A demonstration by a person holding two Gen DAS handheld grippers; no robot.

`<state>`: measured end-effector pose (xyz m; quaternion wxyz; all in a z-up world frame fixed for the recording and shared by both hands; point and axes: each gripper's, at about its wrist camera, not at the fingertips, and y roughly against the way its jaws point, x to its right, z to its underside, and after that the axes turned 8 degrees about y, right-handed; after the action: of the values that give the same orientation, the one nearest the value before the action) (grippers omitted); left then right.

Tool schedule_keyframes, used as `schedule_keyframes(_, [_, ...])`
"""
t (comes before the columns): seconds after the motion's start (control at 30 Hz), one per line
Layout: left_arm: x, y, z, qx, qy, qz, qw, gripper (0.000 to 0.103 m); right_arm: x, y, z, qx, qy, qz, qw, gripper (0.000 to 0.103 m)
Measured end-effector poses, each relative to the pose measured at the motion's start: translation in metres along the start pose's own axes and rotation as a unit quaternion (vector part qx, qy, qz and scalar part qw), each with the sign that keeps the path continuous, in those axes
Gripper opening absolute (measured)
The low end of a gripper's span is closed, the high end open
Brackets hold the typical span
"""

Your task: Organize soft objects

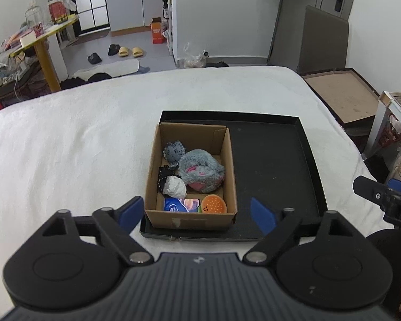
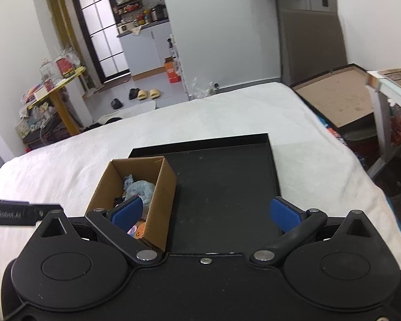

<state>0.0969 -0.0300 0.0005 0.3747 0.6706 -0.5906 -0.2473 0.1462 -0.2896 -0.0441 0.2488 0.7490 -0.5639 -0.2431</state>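
Note:
A cardboard box [image 1: 228, 157] stands in the left part of a black tray [image 1: 275, 160] on a white bed. Inside lie a large grey plush [image 1: 201, 169], a small grey plush [image 1: 173, 152], a black lace piece [image 1: 163, 178], a white crumpled ball [image 1: 176, 186], a blue packet [image 1: 177, 205] and an orange burger toy [image 1: 214, 205]. My left gripper [image 1: 197, 214] is open and empty, just in front of the box. My right gripper [image 2: 205, 212] is open and empty above the tray [image 2: 227, 182], beside the box [image 2: 163, 187]; the plush [image 2: 140, 188] shows inside.
The white bed [image 1: 80, 139] spreads around the tray. A brown open box [image 1: 344, 96] and a small table [image 1: 393, 107] stand to the right. A cluttered yellow table [image 1: 40, 37] and slippers [image 1: 131, 51] are beyond the bed on the floor.

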Motion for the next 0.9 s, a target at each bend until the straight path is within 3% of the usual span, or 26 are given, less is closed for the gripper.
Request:
schedule_keyframes(0.13, [-0.004,0.012,0.001,0.008,0.006,0.005,0.9999,0.103,0.002,0.011,-0.001,0.005,-0.006,0.001,1.000,0.103])
schedule_keyframes(0.23, [-0.006,0.021,0.002,0.026,0.007,-0.007,0.9996,0.103,0.000,0.017,-0.002,0.007,-0.005,0.009,1.000,0.103])
schedule_keyframes(0.9, [-0.021,0.073,0.014,0.072,0.015,0.005,0.9973,0.103,-0.015,0.058,0.002,0.012,-0.006,0.029,0.999,0.103])
